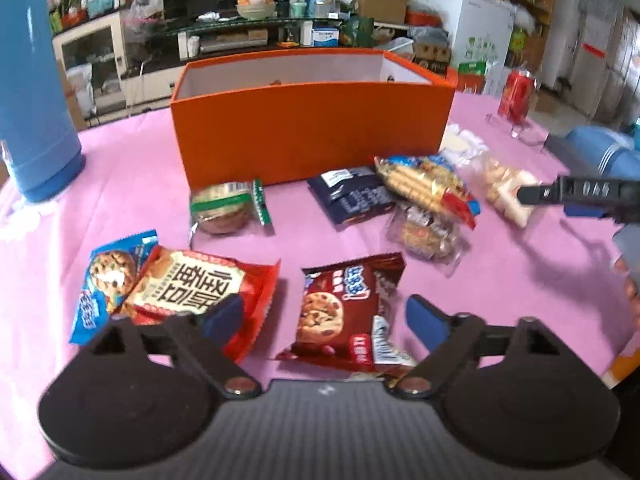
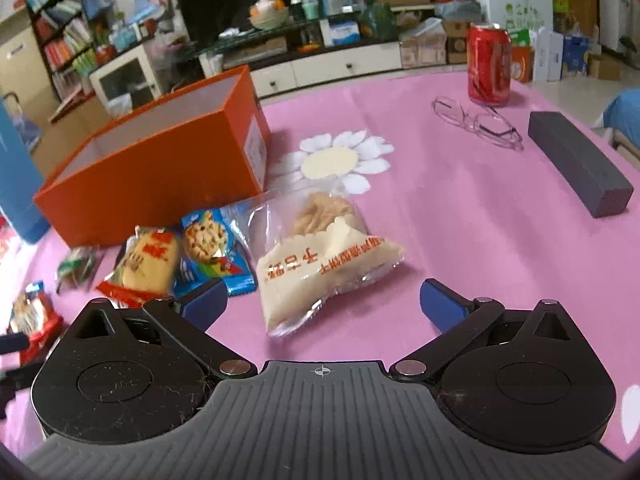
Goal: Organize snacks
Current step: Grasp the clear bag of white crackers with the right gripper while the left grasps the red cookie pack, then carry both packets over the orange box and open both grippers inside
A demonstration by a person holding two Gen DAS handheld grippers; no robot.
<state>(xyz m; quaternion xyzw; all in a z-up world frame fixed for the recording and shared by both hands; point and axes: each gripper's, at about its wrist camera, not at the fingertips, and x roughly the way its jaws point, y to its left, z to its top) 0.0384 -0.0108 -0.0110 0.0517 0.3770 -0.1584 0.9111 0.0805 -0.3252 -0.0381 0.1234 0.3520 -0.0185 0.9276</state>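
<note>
Bright, even daylight; soft shadows on pink-clothed table (image 1: pixel 132 168); strong fisheye bending at edges; background shelves soft, slightly blurred.

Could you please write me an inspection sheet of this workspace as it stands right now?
Surface: pink tablecloth with a white daisy print.
Job's things: open orange cardboard box; sealed snack packets lie loose in front, among them a dark red chocolate-chip cookie packet and a clear packet of pale biscuits.
Clutter: red soda can, clear-framed glasses, dark grey rectangular block, blue thermos.
Grippers: left gripper open over the cookie packet; right gripper open by the biscuit packet; neither holds anything.
Cables: nothing seen.
Surroundings: crowded TV stand and shelves.
</note>
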